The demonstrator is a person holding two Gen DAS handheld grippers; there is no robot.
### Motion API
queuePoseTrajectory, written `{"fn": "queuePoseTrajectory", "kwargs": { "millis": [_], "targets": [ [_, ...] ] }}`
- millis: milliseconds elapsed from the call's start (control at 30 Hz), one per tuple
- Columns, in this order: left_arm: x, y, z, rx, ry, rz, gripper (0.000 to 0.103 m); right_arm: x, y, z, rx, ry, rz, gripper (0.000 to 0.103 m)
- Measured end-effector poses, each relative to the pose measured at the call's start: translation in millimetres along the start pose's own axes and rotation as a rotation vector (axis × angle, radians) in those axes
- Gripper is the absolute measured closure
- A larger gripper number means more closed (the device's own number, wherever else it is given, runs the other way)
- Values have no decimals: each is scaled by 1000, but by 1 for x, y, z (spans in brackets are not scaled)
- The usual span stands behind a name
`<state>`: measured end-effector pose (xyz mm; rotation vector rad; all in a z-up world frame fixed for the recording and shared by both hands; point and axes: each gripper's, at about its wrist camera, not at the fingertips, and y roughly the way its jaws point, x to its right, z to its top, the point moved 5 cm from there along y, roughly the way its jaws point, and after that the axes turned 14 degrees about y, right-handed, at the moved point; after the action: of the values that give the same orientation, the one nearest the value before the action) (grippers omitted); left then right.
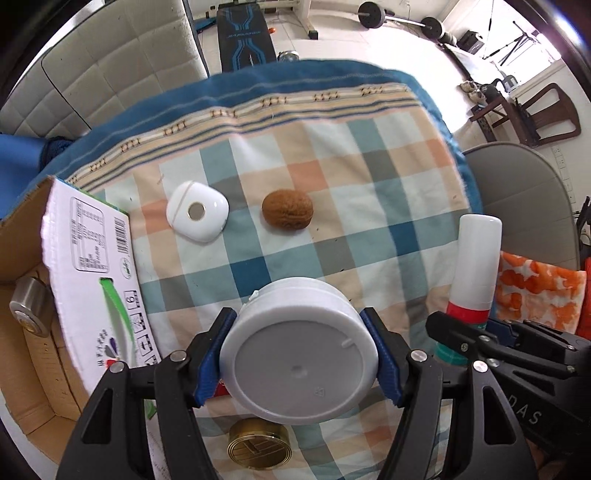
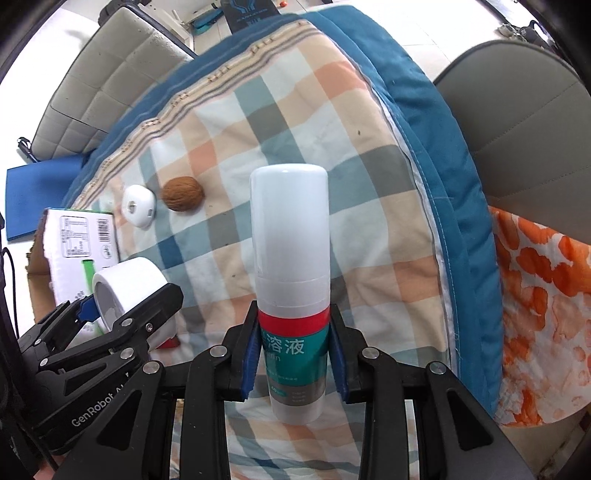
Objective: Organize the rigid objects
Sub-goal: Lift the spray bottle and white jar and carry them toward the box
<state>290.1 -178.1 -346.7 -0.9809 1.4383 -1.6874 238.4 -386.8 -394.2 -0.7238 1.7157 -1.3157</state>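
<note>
Checked cloth (image 1: 332, 155) – weight bench (image 1: 245, 33) beyond

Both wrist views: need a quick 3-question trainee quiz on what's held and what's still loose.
1. True or false: the left hand-held gripper is shut on the round white jar.
2. What does the right hand-held gripper hold?
A. walnut
B. white spray bottle
C. gold tin
3. Which loose item lies on the checked cloth nearest the cardboard box?

Key: 1 true; 2 B, the white spray bottle; 3 the white earbud case.
</note>
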Motion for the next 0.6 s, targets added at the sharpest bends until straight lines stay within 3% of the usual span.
{"fn": "queuePoseTrajectory", "kwargs": {
  "millis": [367, 600],
  "targets": [
    [-40, -59, -7, 113, -41, 7, 37, -40, -72, -25, 53, -81, 85, 69],
    [-92, -95, -38, 167, -122, -3, 37, -110, -86, -66, 42, -133, 153, 69]
  ]
}}
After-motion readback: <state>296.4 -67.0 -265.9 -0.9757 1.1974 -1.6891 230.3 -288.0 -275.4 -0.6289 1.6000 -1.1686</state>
